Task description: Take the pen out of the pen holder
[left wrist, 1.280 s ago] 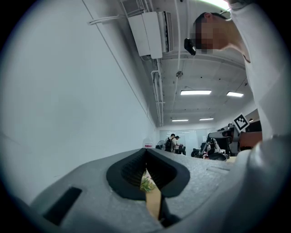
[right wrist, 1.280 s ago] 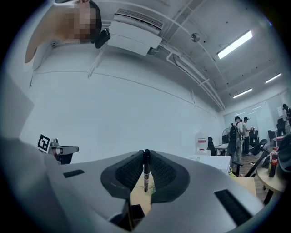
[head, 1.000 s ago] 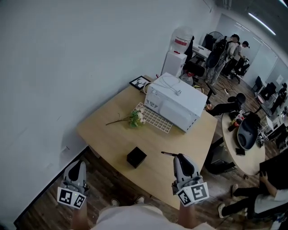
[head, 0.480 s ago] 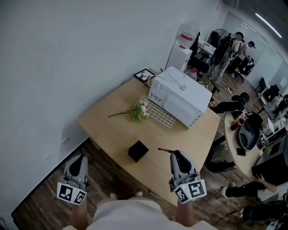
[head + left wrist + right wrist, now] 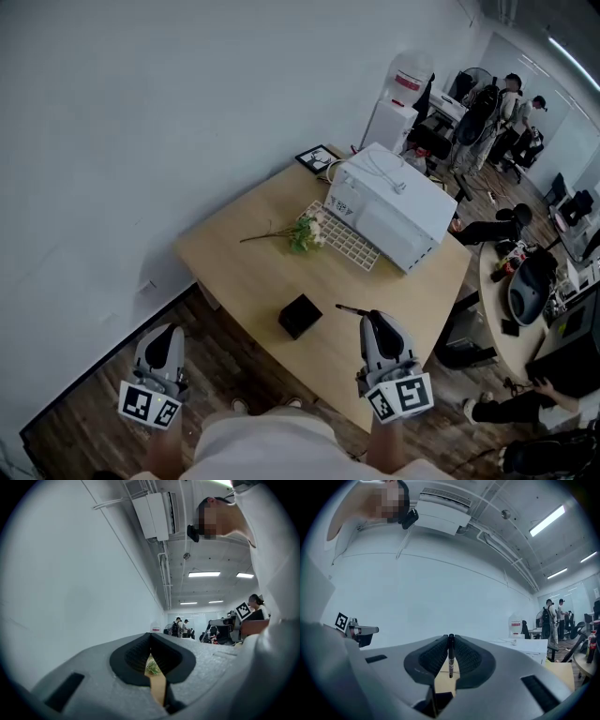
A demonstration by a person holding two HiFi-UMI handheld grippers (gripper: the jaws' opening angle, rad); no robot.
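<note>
right gripper (image 5: 369, 319) is clamping a thin black pen (image 5: 349, 310). in the right gripper view its ribbed black pads (image 5: 436, 656) are pressing on the pen from both sides, and the pen is showing as a thin dark line between them. in the head view the pen is sticking out past the jaw tips, its free end pointing up-left in the frame.

pen is out of the small black cube-shaped pen holder (image 5: 300, 316). it is hanging over the light wooden table (image 5: 244, 272), just right of the holder in the head view and not touching it. holder is sitting upright near the table's near edge, apart from the other items.

left gripper (image 5: 165, 336) is hanging off the table's left side, over the dark wood-plank floor (image 5: 84, 422). its jaws are meeting at the tips with nothing between them.

sitting further back on the table:
- a spray of pale flowers with green leaves (image 5: 302, 234)
- a white keyboard (image 5: 344, 241)
- a big white box-shaped appliance (image 5: 398, 211)
- a small black-framed picture (image 5: 318, 157) at the far corner
</note>
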